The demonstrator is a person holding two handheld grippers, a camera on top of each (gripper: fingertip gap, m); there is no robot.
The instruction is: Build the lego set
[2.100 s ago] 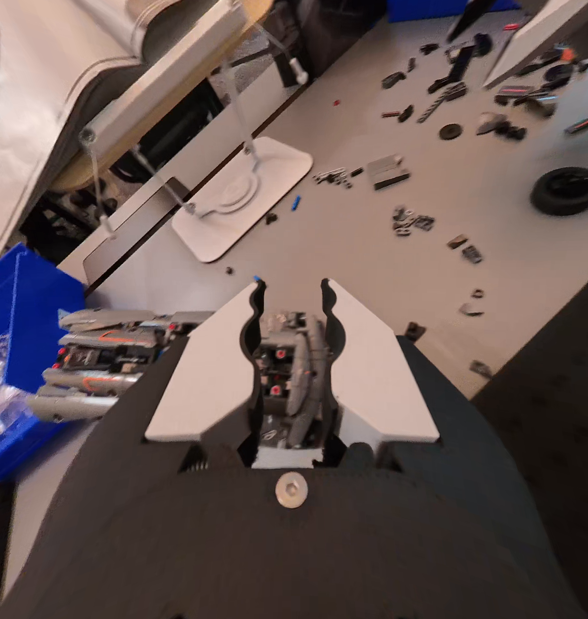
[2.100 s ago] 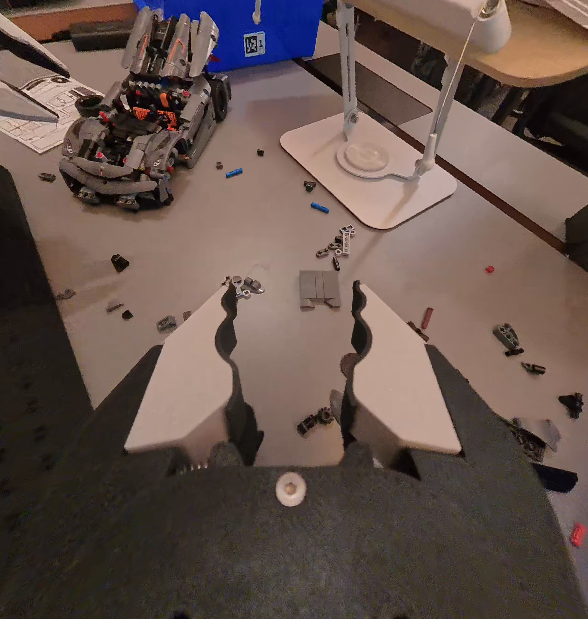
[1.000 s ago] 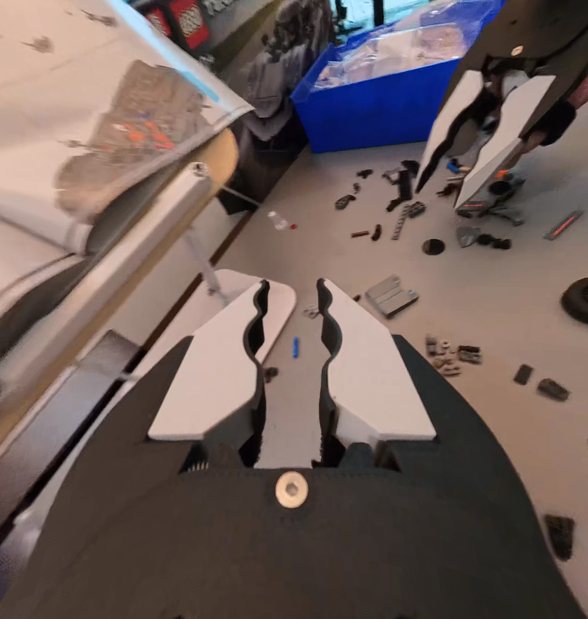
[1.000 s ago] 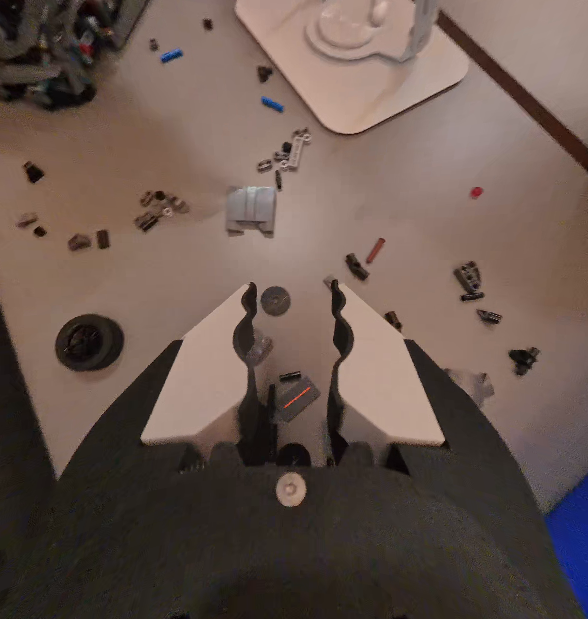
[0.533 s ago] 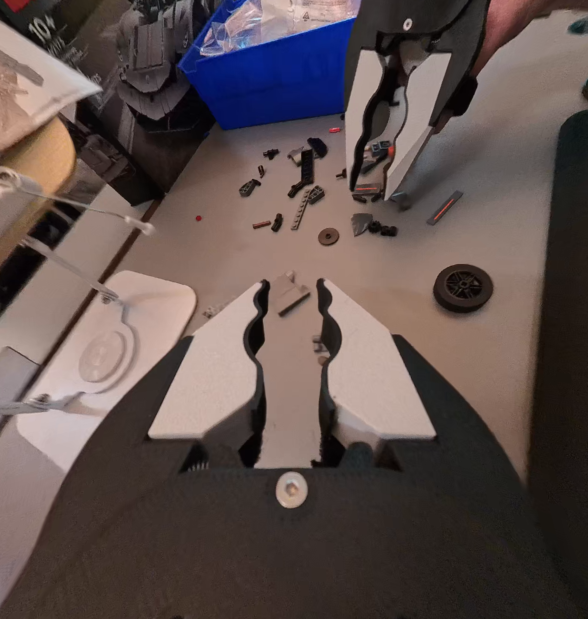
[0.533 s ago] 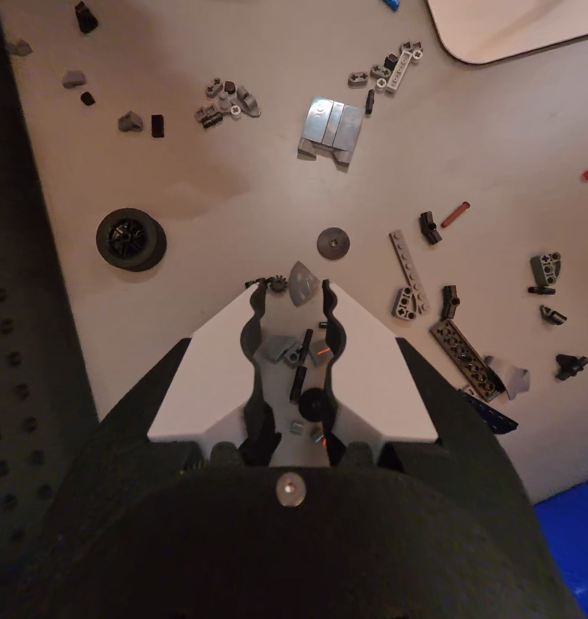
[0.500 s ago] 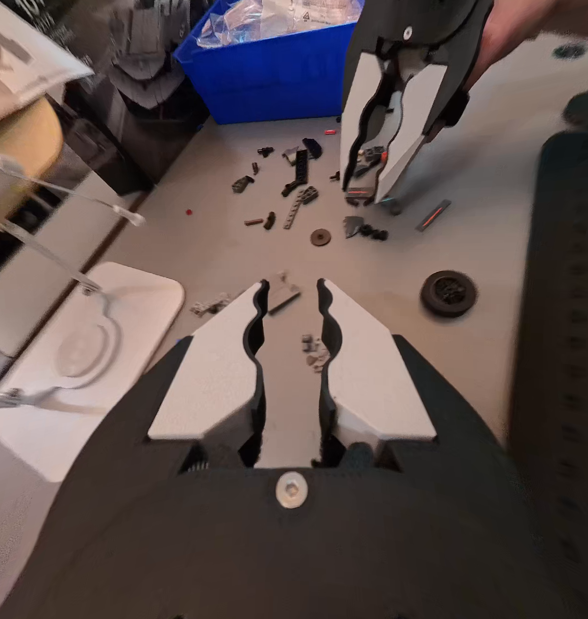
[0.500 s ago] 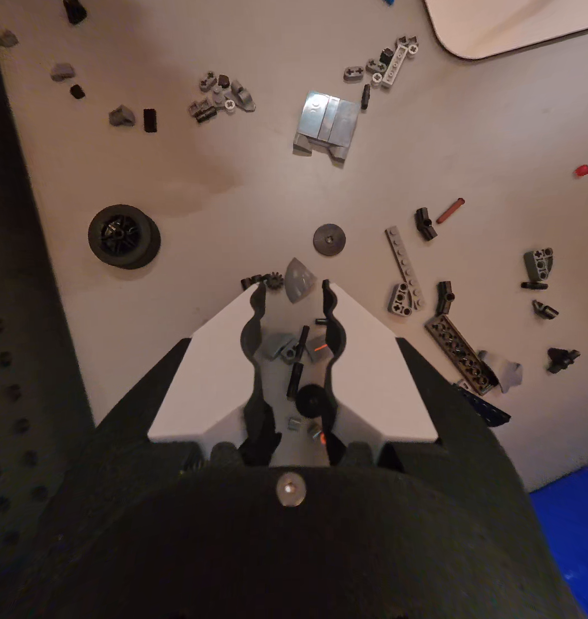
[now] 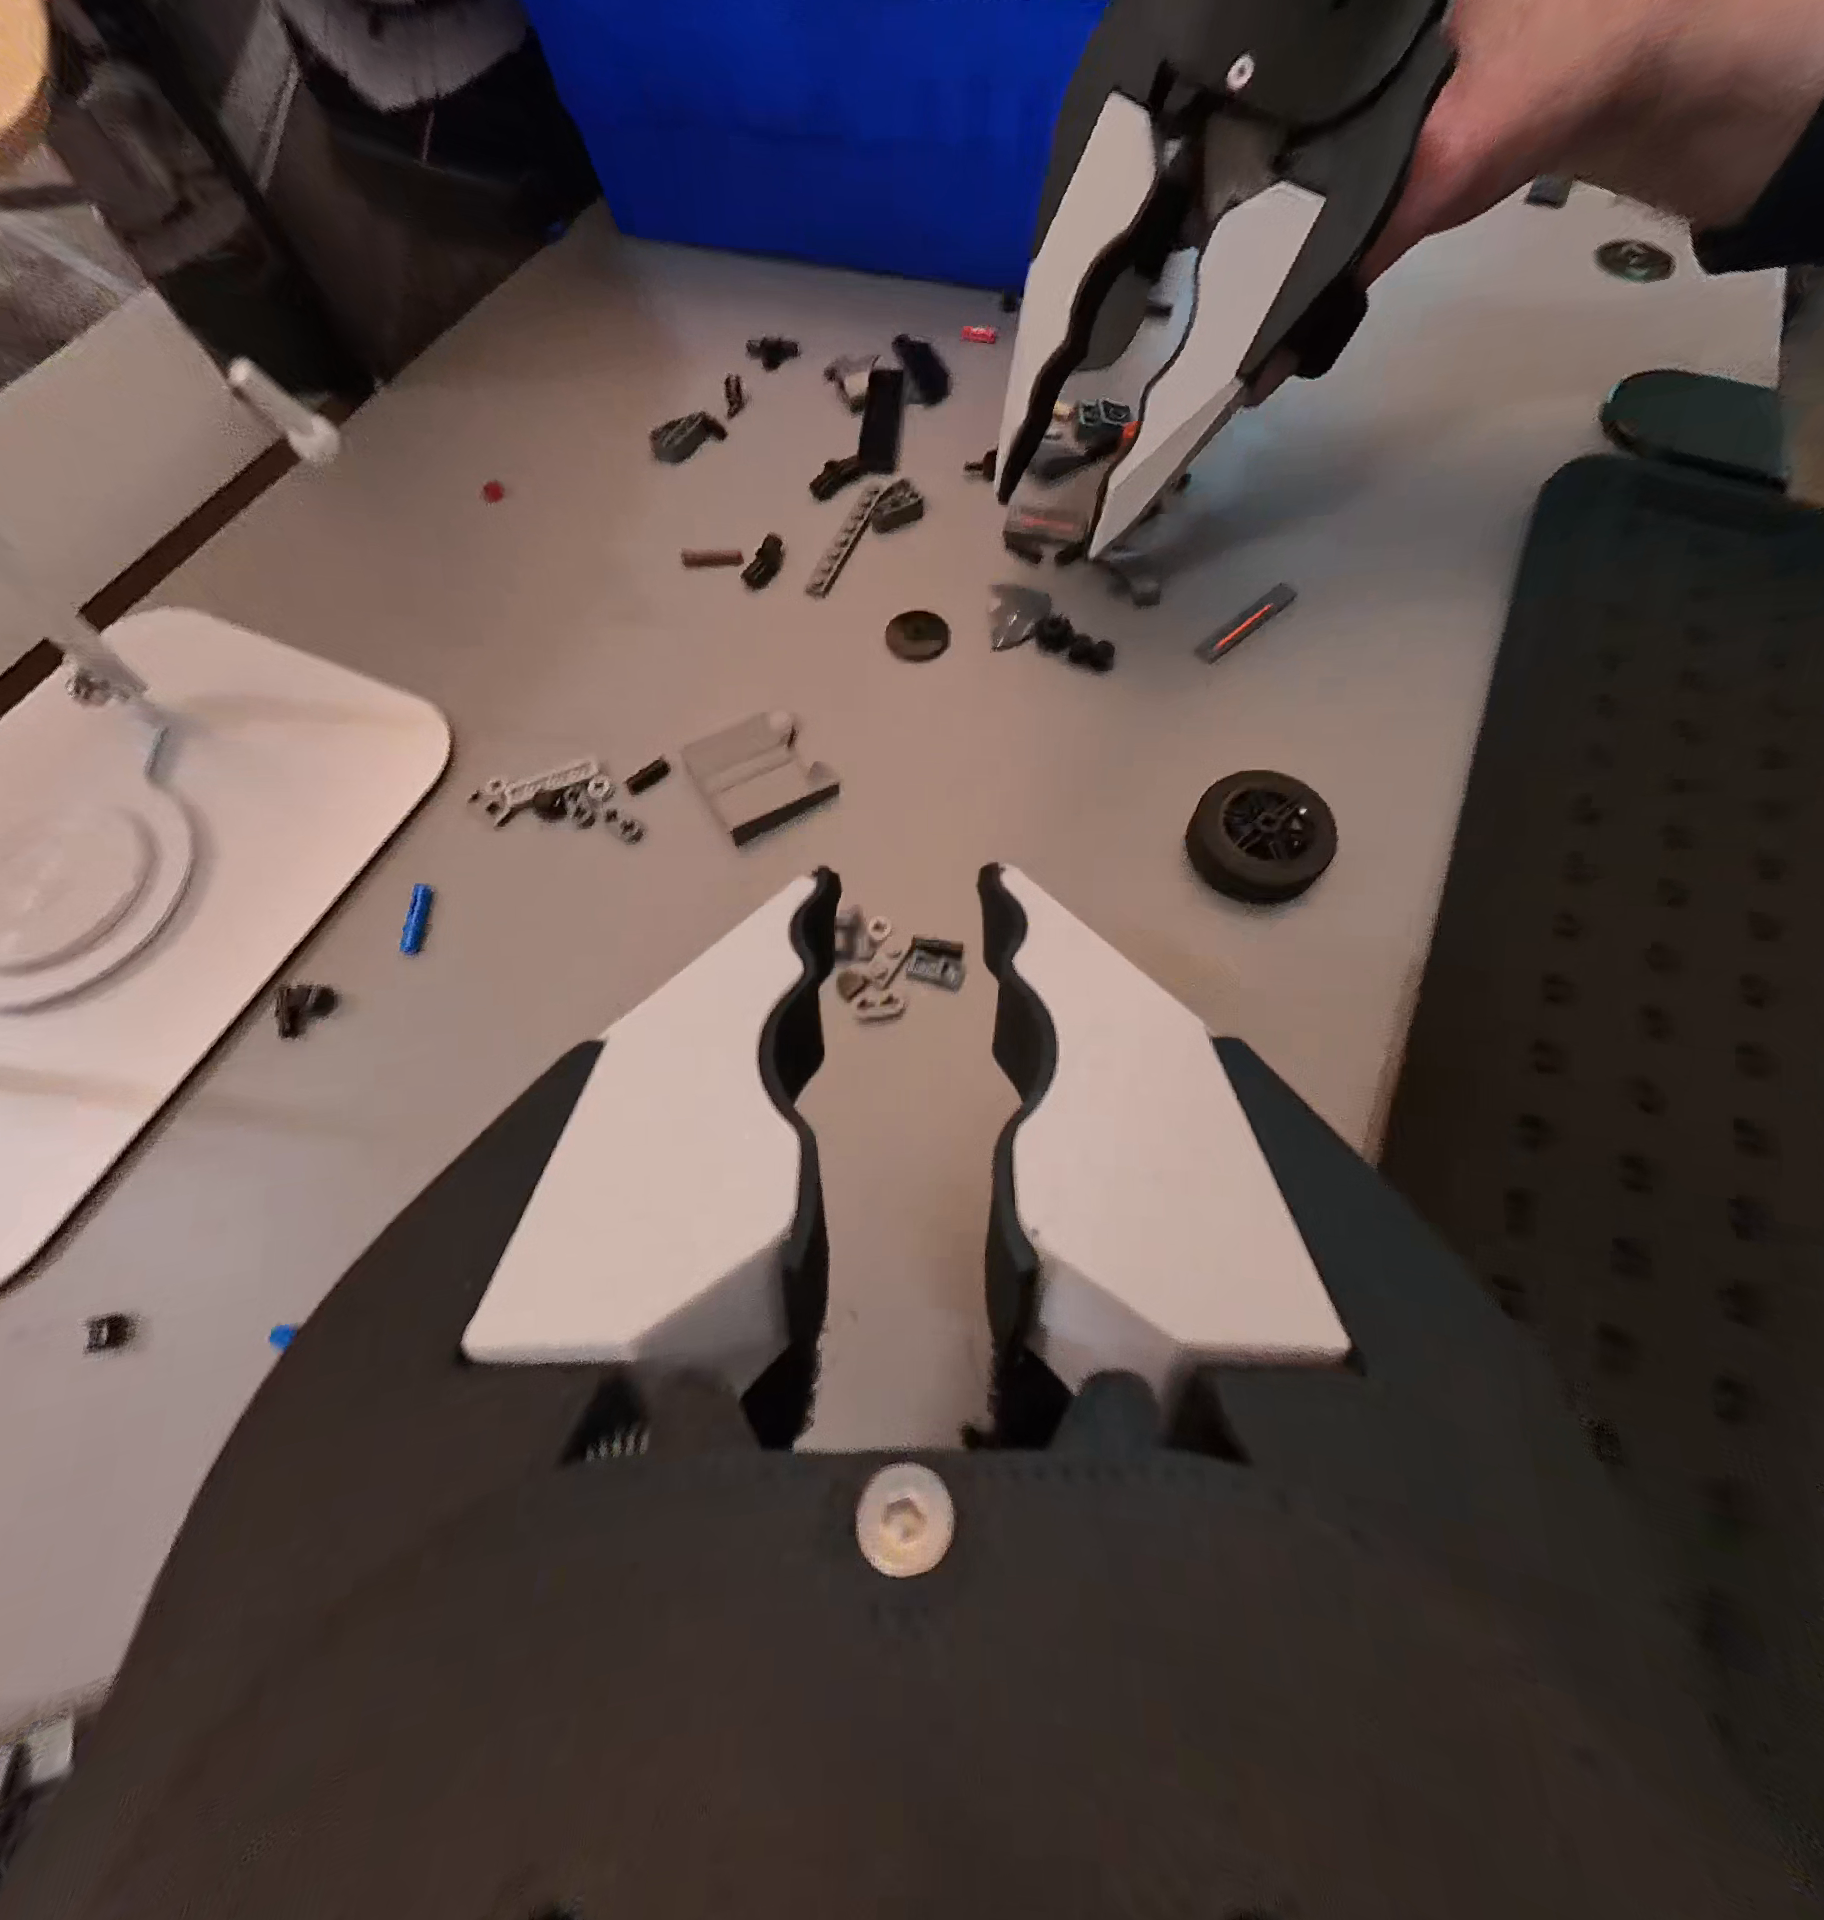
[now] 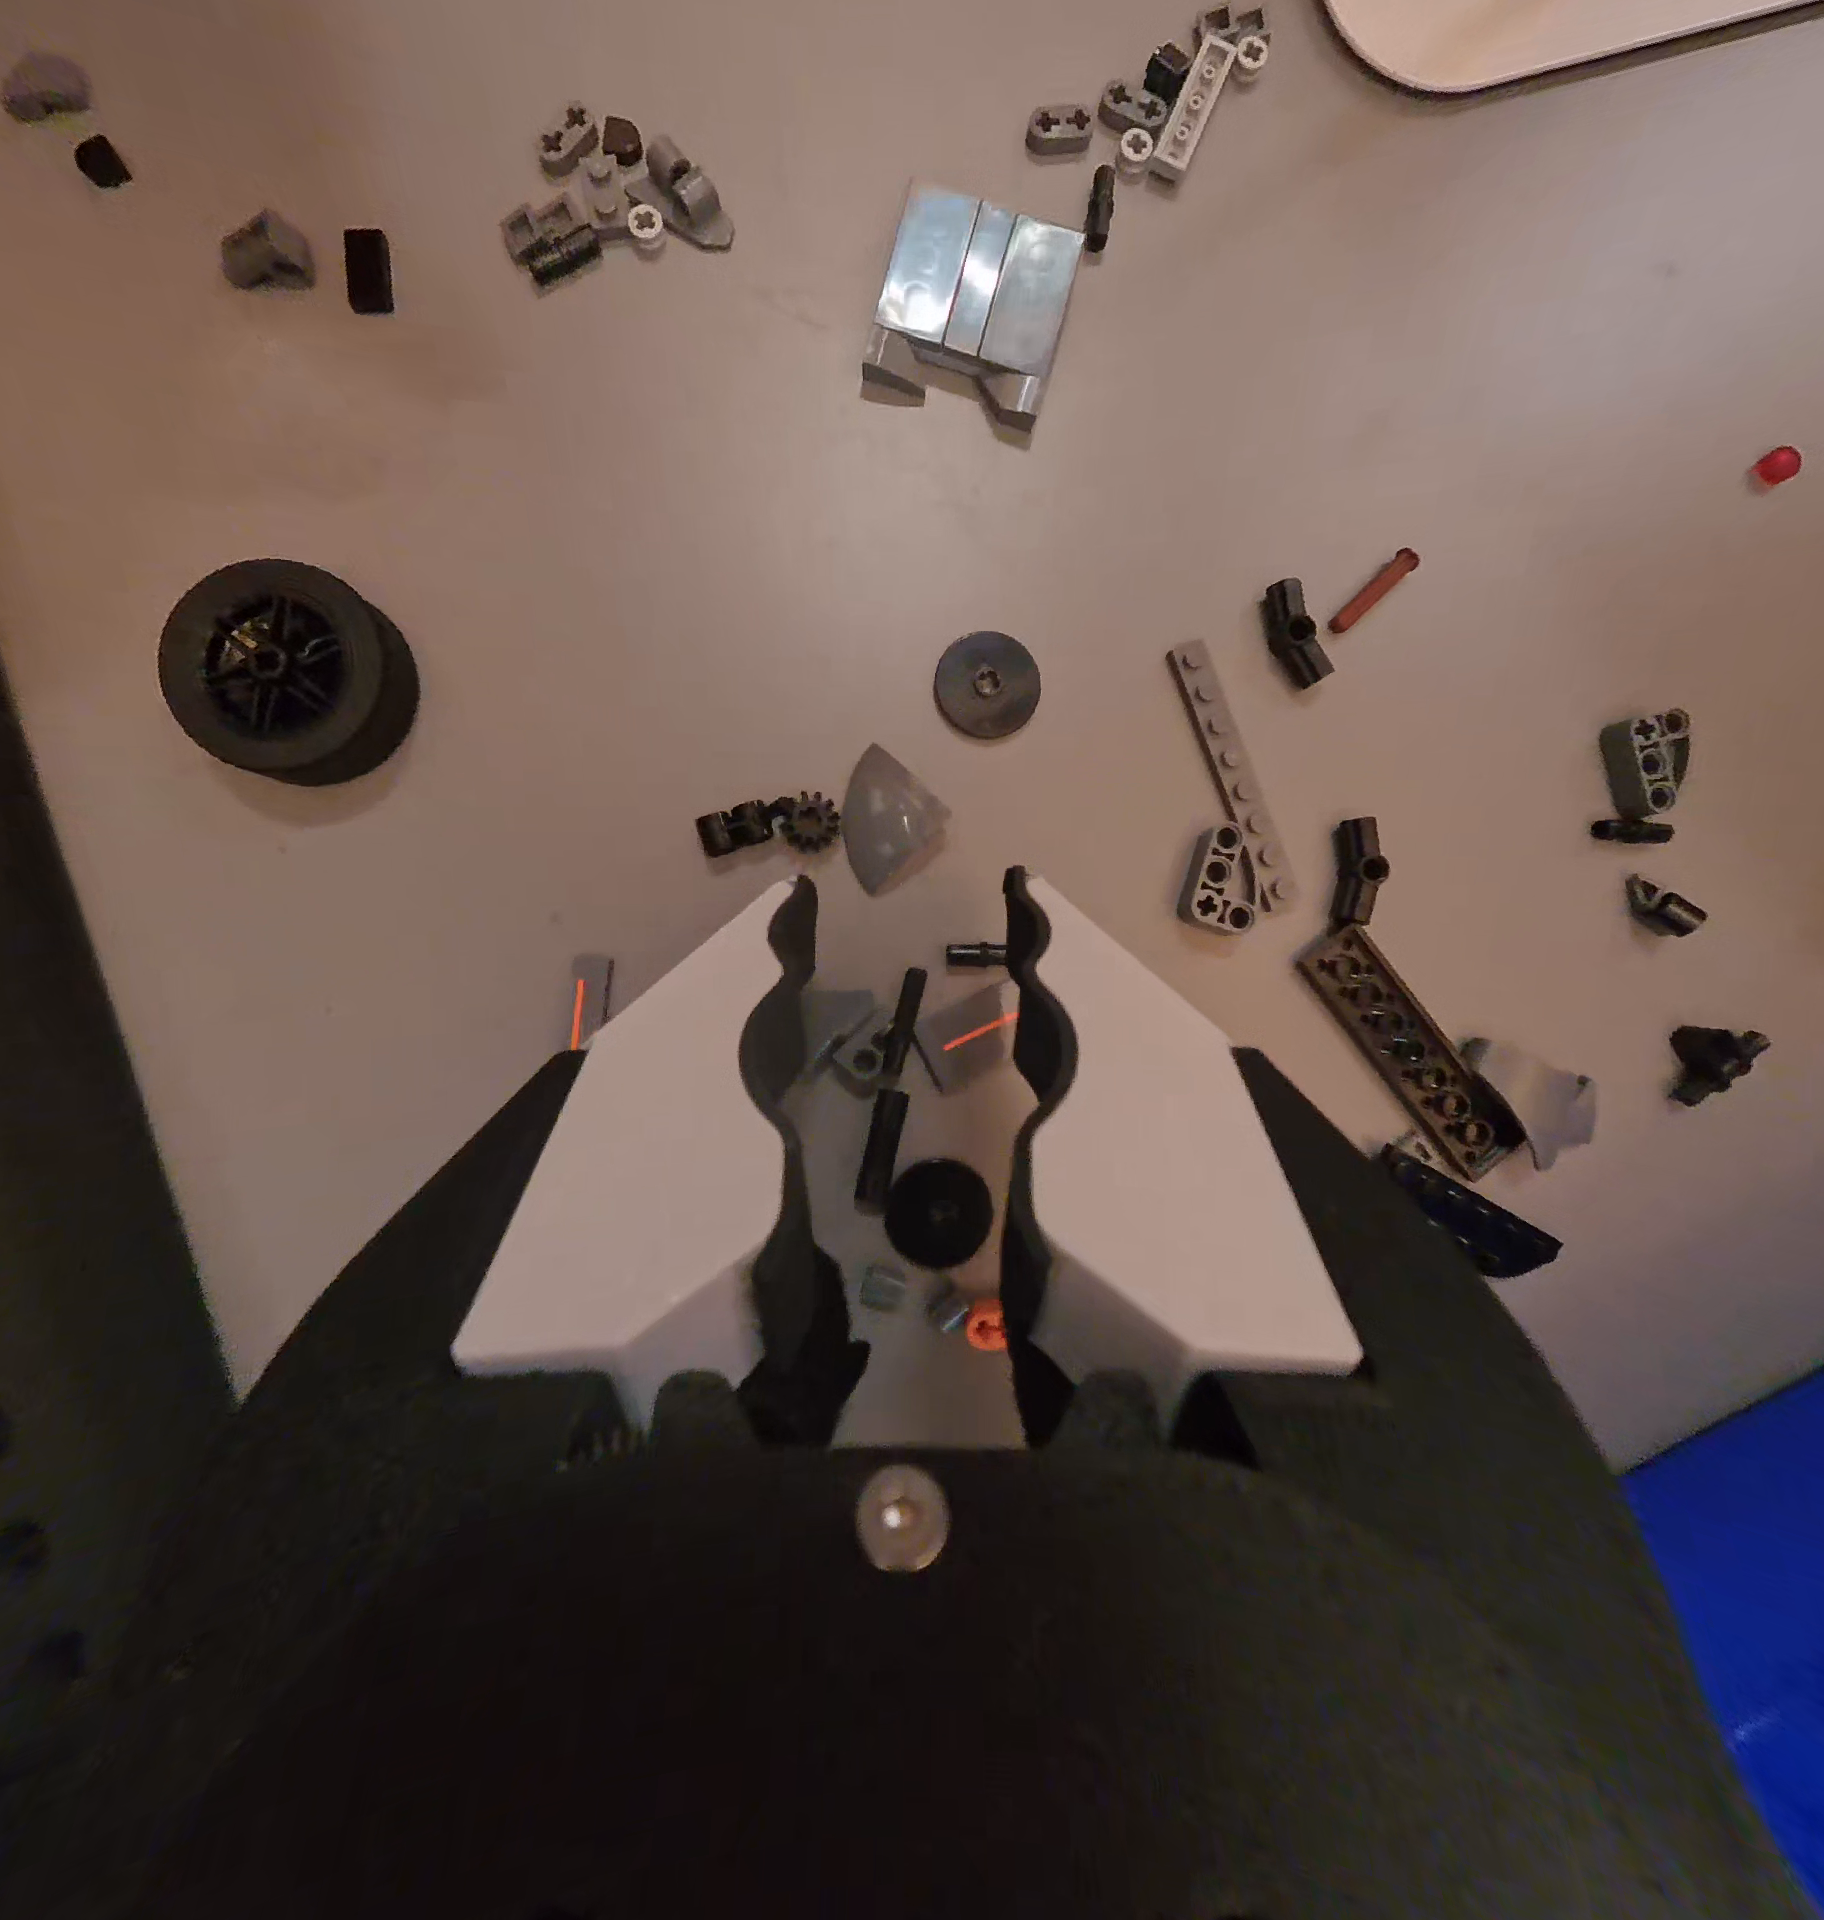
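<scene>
Loose lego parts lie scattered over the grey table. My right gripper is open and empty, pointing straight down over a small heap: a black axle, a grey slope with an orange stripe and a black disc. It also shows in the left wrist view, its tips just above those parts. My left gripper is open and empty above a cluster of small grey pieces. A grey panel assembly and a black wheel lie between them.
A white lamp base stands at the left. A blue bin sits at the table's far edge. A black perforated mat runs along the right side. A long grey plate and a black beam lie right of the right gripper. The left gripper's tips are roughly 20 cm from the right gripper's. The left gripper is farther from the black axle, some 25 cm, than the right, some 5 cm. The right tips stand about 11 cm off the black wheel. My left wrist view looks at it from another angle.
My left gripper has swung away from the car model toward the loose parts and now points at them. My right gripper has dropped lower over the heap and narrowed its jaws.
</scene>
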